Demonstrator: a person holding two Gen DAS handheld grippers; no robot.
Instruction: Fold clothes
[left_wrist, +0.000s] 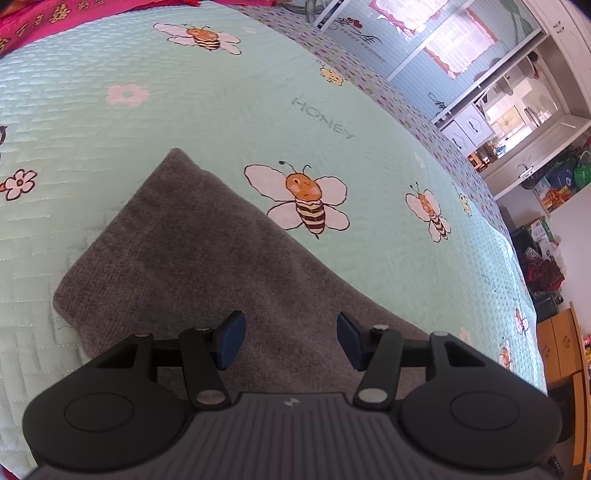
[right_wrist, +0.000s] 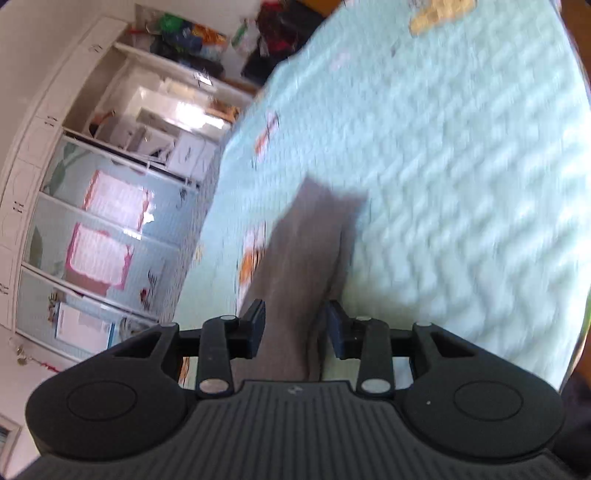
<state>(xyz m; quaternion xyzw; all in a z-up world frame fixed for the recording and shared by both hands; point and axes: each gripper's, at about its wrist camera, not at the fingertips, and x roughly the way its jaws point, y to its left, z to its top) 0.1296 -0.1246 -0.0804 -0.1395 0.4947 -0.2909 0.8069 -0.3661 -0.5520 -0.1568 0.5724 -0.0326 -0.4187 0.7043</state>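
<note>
Grey garment (left_wrist: 192, 266) on bedspread (left_wrist: 110, 129); left fingers (left_wrist: 232, 341) spread; right fingers (right_wrist: 255, 328) blurred, contact unclear.

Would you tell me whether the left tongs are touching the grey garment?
Cannot tell: in the left wrist view the left tongs stand open over the grey garment.

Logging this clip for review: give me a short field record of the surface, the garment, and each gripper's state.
surface: mint-green quilted bedspread printed with bees, flowers and the word HONEY
garment: grey knitted cloth, lying folded on the bedspread
left gripper: open above the cloth, nothing between its pads
right gripper: a strip of the grey cloth runs between its blue pads; the view is blurred, so a grip cannot be confirmed
background: white wardrobe with glass panels
</note>
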